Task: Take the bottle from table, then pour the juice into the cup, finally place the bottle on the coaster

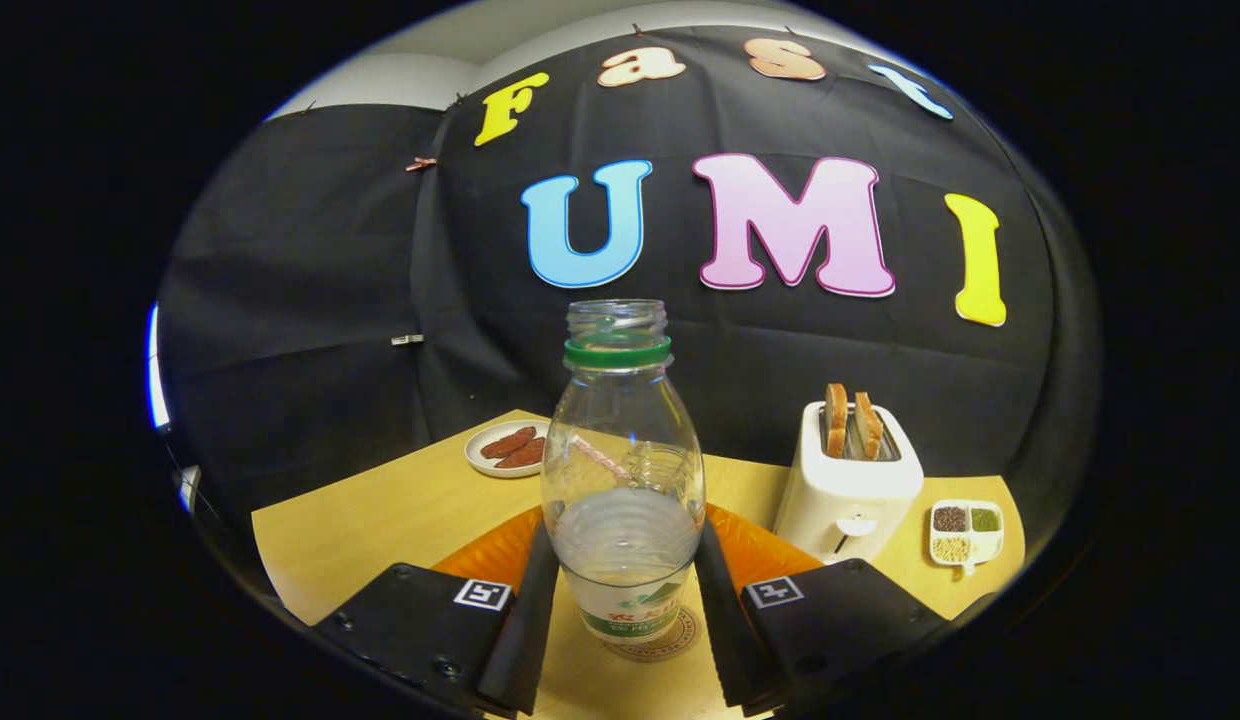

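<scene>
Black cloth backs a yellow table (380, 520) in the booth. Near the camera, the gripper (625, 610) has its fingers set against both sides of an upright, uncapped bottle (622, 480), though whether they press on it I cannot tell. That bottle stands on a round coaster (670, 640) over an orange mat (750, 545). A cup shows faintly through the glass behind it. Far left sits a plate of sausages (505, 448); right stands a toaster (848, 480) with bread, then a small divided dish (965, 532).
</scene>
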The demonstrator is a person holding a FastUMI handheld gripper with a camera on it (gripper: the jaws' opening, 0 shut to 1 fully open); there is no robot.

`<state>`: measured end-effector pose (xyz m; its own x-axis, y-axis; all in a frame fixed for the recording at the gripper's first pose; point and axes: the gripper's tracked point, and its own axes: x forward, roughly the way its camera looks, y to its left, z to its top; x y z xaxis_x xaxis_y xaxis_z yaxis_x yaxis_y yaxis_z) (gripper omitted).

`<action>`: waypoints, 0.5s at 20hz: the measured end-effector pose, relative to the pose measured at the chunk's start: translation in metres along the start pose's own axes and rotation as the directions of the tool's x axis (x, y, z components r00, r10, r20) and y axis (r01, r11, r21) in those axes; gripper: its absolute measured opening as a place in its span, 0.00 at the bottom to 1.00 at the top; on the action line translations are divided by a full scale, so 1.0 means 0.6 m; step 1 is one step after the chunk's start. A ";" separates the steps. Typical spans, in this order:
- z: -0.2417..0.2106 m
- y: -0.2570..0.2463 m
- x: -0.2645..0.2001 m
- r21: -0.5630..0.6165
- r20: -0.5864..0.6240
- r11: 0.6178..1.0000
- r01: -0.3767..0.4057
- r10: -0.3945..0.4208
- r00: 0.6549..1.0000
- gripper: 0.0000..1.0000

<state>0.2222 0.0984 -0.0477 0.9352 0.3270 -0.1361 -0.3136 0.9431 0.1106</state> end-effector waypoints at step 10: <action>-0.079 -0.024 0.047 -0.017 -0.014 0.999 0.028 -0.028 0.999 0.70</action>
<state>0.2451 0.0967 -0.1001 0.9413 0.3008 -0.1531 -0.2898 0.9528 0.0904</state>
